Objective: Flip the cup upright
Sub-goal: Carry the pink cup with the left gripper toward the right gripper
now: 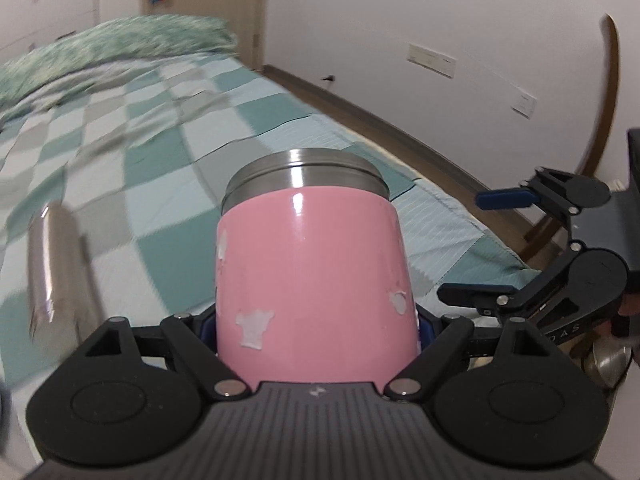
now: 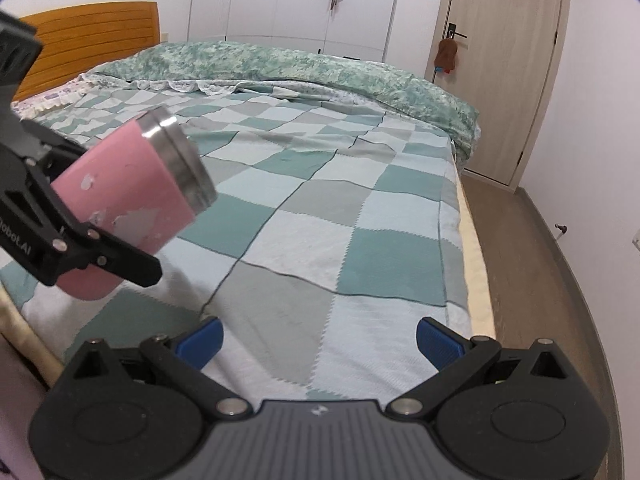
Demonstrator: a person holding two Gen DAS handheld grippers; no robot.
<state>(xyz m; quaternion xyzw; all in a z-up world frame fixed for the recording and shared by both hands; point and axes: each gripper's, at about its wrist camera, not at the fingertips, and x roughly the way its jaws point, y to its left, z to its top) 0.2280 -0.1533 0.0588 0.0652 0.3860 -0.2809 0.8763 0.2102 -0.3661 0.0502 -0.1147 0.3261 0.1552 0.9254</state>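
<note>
Pink metal cup with a bare steel band at one end (image 2: 134, 184), paint chipped in pale patches, is held off the bed, tilted, steel end pointing up and away over the blanket. The left tool (image 1: 318, 322) is clamped on the pink body near the end opposite the steel band; its blue pads are only just visible at either side of the cup in the left wrist view. Cannot tell from these views which end is the mouth. The right tool (image 2: 320, 340) hangs spread wide and empty, above the near part of the teal-and-grey checked blanket (image 2: 360, 208), apart from the cup. Risks, as judged: the grip sits low on a glossy, tapering wall, so the cup could slip or pivot between the pads during rotation. The bed is soft, so a cup set down off-level is likely to topple again or roll toward the bed's edge and the wooden floor (image 2: 532, 280). A second, blurred metallic cylinder (image 1: 52, 264) lies left; a careless swing could knock it.
</note>
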